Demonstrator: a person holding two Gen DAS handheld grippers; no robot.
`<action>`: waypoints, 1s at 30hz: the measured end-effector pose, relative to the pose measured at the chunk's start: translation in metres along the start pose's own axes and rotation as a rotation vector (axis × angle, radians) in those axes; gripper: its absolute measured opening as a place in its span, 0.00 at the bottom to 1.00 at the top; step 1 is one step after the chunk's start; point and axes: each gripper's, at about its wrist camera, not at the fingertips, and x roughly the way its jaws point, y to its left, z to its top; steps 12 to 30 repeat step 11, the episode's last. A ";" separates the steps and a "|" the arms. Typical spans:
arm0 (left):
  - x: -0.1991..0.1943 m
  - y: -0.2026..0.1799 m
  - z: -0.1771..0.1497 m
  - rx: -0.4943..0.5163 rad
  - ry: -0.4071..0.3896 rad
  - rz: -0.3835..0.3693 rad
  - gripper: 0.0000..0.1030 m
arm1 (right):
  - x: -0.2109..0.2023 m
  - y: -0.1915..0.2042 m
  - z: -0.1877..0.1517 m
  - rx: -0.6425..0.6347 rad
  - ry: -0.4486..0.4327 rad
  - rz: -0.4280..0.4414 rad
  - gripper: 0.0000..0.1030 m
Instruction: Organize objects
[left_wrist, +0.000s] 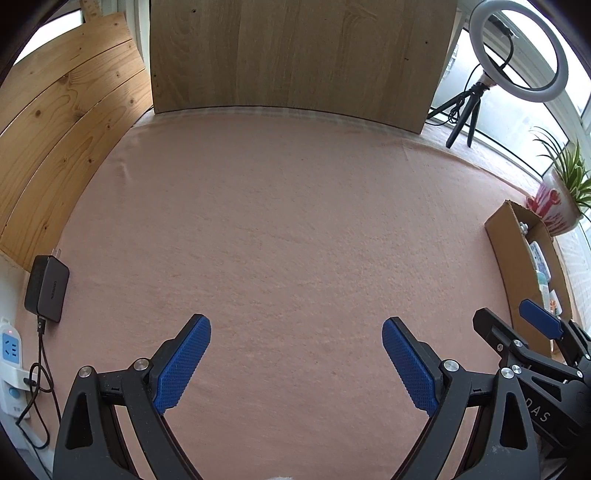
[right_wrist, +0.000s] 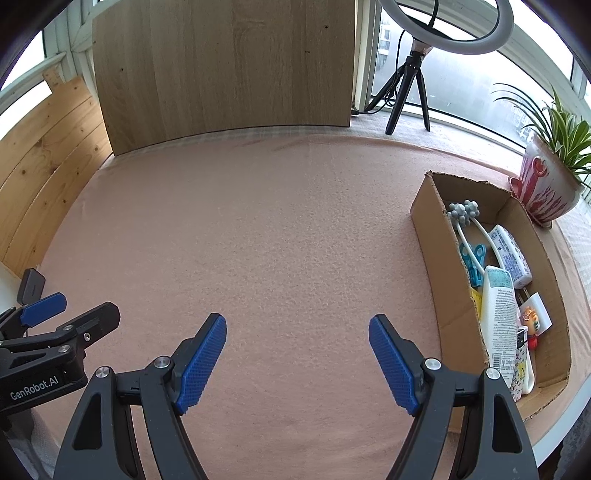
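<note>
A cardboard box (right_wrist: 436, 251) lies at the right of the pink cloth; it also shows in the left wrist view (left_wrist: 513, 258). In it lie a white lotion bottle (right_wrist: 498, 314), a grey-headed white massager (right_wrist: 463, 214), a blue clip (right_wrist: 476, 262), a white packet (right_wrist: 511, 254) and a small figurine (right_wrist: 532, 325). My left gripper (left_wrist: 295, 365) is open and empty over bare cloth. My right gripper (right_wrist: 297, 362) is open and empty, left of the box. Each gripper shows at the other view's edge: the right one (left_wrist: 517, 332), the left one (right_wrist: 70, 310).
A pink cloth (right_wrist: 258, 240) covers the table. A wooden board (right_wrist: 225, 66) stands at the back, planks (left_wrist: 59, 129) at the left. A black charger (left_wrist: 48, 288) and white power strip (left_wrist: 11, 365) sit far left. A ring light on a tripod (right_wrist: 410, 81) and a potted plant (right_wrist: 546, 181) stand back right.
</note>
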 end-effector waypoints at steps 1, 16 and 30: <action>0.000 0.000 0.000 0.004 -0.004 0.001 0.93 | 0.000 0.001 0.000 -0.004 0.000 -0.003 0.74; 0.007 0.001 -0.005 0.006 0.011 0.029 0.93 | 0.007 0.003 -0.003 -0.009 0.012 0.003 0.74; 0.007 0.001 -0.005 0.006 0.011 0.029 0.93 | 0.007 0.003 -0.003 -0.009 0.012 0.003 0.74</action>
